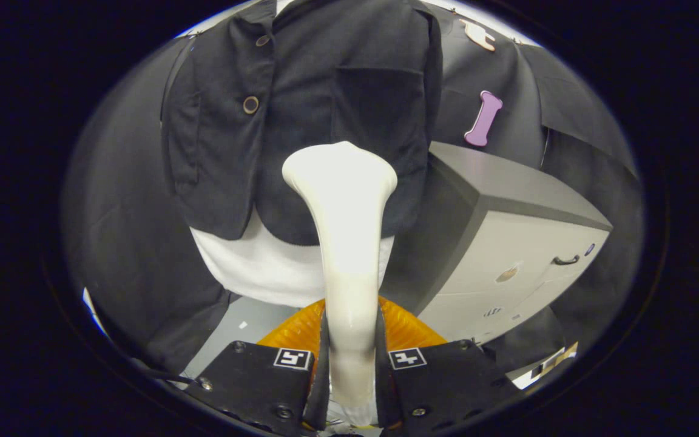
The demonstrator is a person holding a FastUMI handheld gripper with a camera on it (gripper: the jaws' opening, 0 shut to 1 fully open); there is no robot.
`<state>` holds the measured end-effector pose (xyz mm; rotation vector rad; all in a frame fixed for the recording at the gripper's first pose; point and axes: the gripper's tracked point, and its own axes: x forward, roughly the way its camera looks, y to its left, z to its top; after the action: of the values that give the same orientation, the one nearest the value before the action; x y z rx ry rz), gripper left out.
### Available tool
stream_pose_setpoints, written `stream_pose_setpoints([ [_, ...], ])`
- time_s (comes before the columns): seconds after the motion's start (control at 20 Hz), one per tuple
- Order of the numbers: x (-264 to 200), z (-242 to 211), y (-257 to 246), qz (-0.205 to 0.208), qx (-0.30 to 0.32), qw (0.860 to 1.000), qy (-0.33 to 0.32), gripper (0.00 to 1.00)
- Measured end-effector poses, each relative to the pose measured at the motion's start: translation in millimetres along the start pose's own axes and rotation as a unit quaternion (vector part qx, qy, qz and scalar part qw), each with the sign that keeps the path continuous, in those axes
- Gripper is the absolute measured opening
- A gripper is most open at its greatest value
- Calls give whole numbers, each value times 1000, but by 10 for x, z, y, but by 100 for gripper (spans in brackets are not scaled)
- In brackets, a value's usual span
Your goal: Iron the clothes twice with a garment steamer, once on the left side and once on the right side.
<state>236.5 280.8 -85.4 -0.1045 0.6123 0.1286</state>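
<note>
Glossy cream plastic: in the gripper view we see the steamer (343, 243) clamped by its handle between both fingers of the gripper (352, 364), its long axis running straight ahead. Its wide head lies against the dark jacket (301, 109), low, right of the buttons, below the pocket; a white shirt (252, 267) hangs beneath.

Steamer (343, 243) head's face turned away against the black garment (301, 109); orange thing (295, 331) mostly hidden behind fingers.
</note>
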Motion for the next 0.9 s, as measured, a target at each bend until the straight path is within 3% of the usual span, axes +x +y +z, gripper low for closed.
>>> stream_pose_setpoints([
  [0.5, -264, 114, -33, 8, 16, 1000, 4, 33],
  [0.9, -1148, 1462, 94, 31, 36, 991, -125, 33],
])
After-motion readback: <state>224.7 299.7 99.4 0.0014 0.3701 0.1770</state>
